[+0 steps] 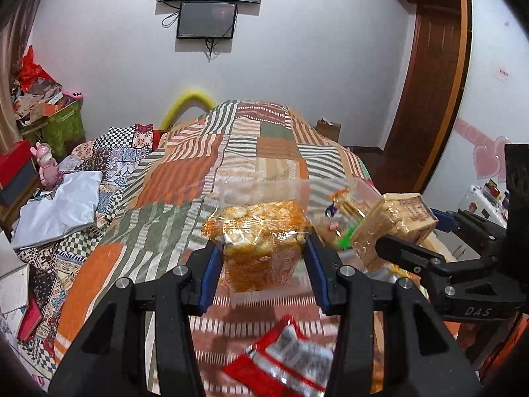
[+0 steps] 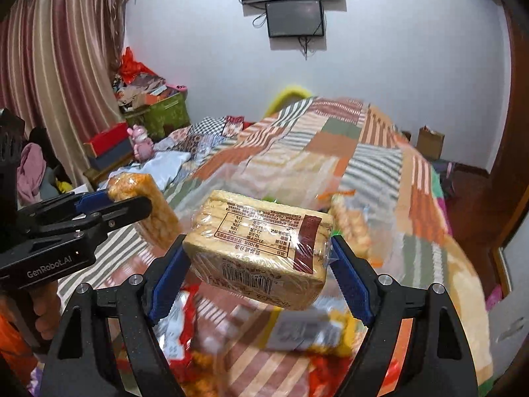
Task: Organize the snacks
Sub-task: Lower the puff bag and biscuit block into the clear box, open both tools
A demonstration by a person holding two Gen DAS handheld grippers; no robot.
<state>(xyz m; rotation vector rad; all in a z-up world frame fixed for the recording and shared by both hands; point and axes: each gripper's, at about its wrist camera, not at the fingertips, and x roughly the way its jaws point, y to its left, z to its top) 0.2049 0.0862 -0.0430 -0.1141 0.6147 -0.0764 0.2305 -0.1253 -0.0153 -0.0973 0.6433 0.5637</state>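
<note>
Left gripper (image 1: 263,258) clamped on an orange snack pack (image 1: 261,241), blue pads pressed to both its sides, pack lifted clear of the patchwork bedspread (image 1: 231,152). At 3 o'clock of that pack in the left wrist view: right gripper (image 1: 410,231) closed on a pale cracker pack (image 1: 393,221), the pack tilted, held off the bed. Between the two packs, farther back: a clear bag (image 1: 340,205) with more snacks inside, blurred. At 6 o'clock, below the left jaws: a red-and-silver packet (image 1: 284,357) lying on the bedspread.

In the right wrist view, cracker pack (image 2: 261,248) pinched between the right gripper (image 2: 261,258) pads, label side up, printing upside down. At 9 o'clock: left gripper (image 2: 109,205) holding the orange snack pack (image 2: 145,208). At 6 o'clock, beneath the crackers: a yellow packet (image 2: 310,330) and a red packet (image 2: 178,314) on the bed, both blurred. At 2 o'clock: the clear bag (image 2: 347,215) of snacks.
</note>
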